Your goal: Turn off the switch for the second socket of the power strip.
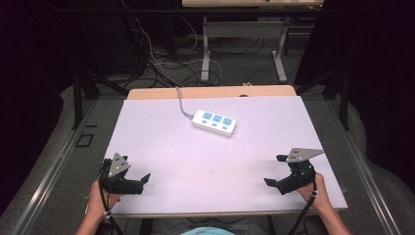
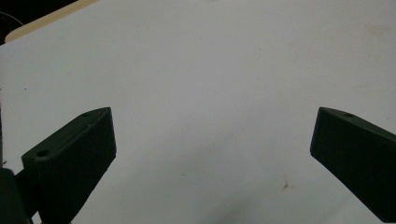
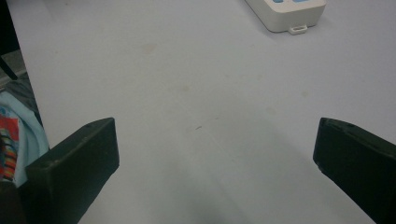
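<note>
A white power strip (image 1: pixel 214 122) with three blue sockets lies flat on the white table (image 1: pixel 205 161), toward the back middle, and its grey cable (image 1: pixel 182 104) runs off the far edge. My left gripper (image 1: pixel 128 172) sits near the front left corner, held by a hand. In the left gripper view it (image 2: pixel 212 140) stands open over bare white surface. Near the front right, my right gripper (image 1: pixel 275 170) points inward to the left. The right gripper view shows it (image 3: pixel 215 154) open and empty, with one end of the power strip (image 3: pixel 287 11) far ahead at the top.
A strip of wooden tabletop (image 1: pixel 210 91) shows behind the white sheet. Beyond the table, loose cables (image 1: pixel 161 63) and the metal legs of another desk (image 1: pixel 205 54) are on the floor. The person's clothing (image 3: pixel 14 126) shows past the table's front edge.
</note>
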Motion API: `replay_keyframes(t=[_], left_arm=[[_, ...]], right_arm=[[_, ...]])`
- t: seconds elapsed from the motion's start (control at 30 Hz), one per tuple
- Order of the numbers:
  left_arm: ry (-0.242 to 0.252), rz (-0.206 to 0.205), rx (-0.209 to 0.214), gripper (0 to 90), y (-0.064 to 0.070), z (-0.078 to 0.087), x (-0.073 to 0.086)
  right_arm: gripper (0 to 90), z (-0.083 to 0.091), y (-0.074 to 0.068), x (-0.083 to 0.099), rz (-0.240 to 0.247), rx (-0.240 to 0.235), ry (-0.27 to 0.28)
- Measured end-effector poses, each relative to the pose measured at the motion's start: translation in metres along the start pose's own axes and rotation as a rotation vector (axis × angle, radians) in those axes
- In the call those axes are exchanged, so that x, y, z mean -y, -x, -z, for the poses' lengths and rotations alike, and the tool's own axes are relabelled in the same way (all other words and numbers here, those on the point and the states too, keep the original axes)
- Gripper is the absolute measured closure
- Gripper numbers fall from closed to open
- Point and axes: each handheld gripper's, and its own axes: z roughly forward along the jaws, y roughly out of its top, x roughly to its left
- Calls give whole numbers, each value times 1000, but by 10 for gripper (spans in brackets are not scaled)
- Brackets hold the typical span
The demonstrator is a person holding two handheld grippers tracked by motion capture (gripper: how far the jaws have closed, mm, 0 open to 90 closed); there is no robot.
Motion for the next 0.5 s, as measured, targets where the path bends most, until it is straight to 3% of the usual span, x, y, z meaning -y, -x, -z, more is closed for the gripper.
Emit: replay_keyframes(t=[0.17, 0.37, 0.4, 0.5], left_arm=[[6, 10, -1, 2, 0, 1, -2], [1, -8, -9, 2, -2, 0, -7], [8, 4, -8, 2, -1, -1, -7], [3, -9, -11, 2, -2, -2, -10]], right_arm=[[0, -1, 1, -1, 10, -7, -16], [0, -2, 1, -1, 15, -4, -1], [0, -2, 1, -1, 15, -4, -1], [0, -1, 0, -2, 11, -3, -18]])
